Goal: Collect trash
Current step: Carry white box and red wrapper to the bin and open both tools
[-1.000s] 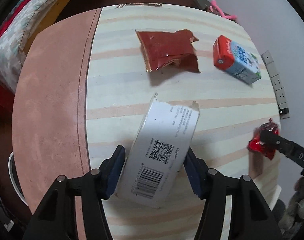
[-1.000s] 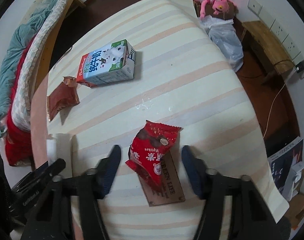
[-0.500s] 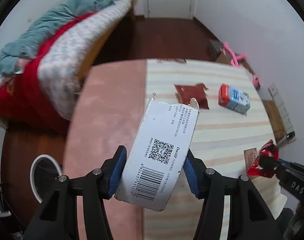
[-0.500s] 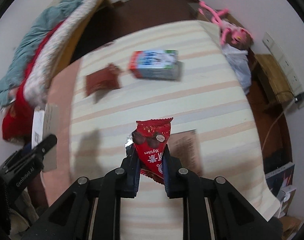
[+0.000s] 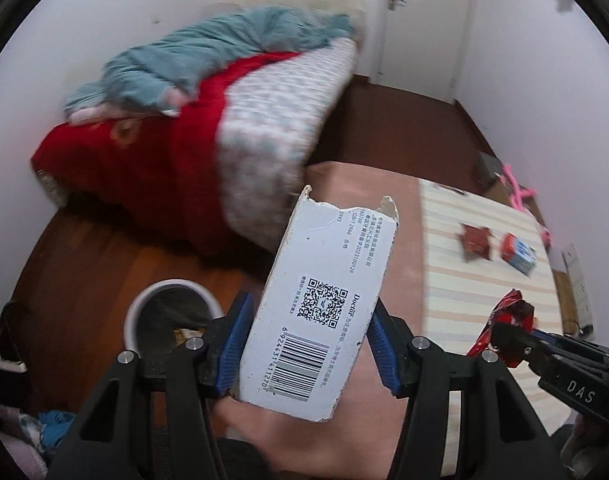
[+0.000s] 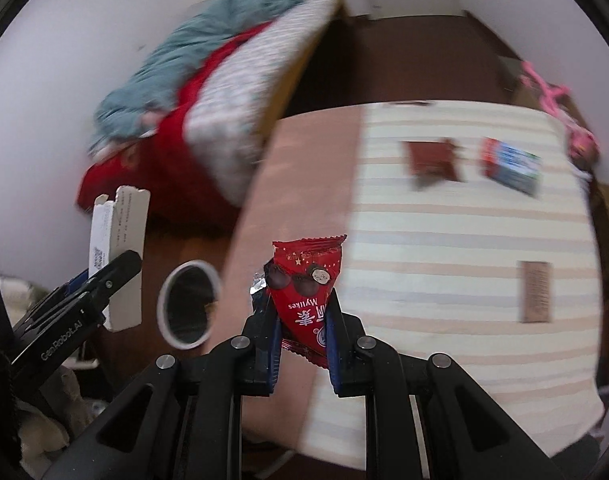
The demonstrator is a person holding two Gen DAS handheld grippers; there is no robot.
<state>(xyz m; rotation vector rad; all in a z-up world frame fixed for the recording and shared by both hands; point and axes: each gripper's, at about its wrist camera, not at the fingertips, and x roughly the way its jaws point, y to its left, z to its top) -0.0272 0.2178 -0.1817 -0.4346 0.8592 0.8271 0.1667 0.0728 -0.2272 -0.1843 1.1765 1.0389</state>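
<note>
The left hand-held gripper (image 5: 308,342) is clamped partway open on a white carton (image 5: 324,304), its blue pads pressing the carton's two long sides. The carton stands tilted, torn end up, with a barcode and a square code on its face. In the right wrist view the same carton (image 6: 122,256) shows side-on at the left edge, held in that gripper (image 6: 104,280).

The right hand-held gripper (image 6: 302,336) has its jaws drawn almost fully together on a red snack wrapper (image 6: 306,288), which sticks up between the pads with its crimped edge on top and its lettering upside down. From the left wrist view the wrapper (image 5: 506,322) shows at the right, pinched in that gripper's black tip (image 5: 508,340).

Below and just left of the carton a white-rimmed waste bin (image 5: 170,318) stands on the dark wooden floor (image 5: 80,264), with something lying in it; in the right wrist view the bin (image 6: 188,304) sits between the two grippers.

Farther off is the desk (image 6: 444,240), part bare pinkish top and part striped cloth. On the cloth lie a small brown card (image 6: 536,292), then a brown-red pouch (image 6: 432,160) and just beside it a red and blue drink carton (image 6: 510,164), both blurred. Beyond the desk's left side is a bed (image 5: 208,120) heaped with red, patterned and teal bedding. A pink toy (image 6: 560,116) lies past the desk's far right corner, and a door (image 5: 424,20) shows in the back wall.
</note>
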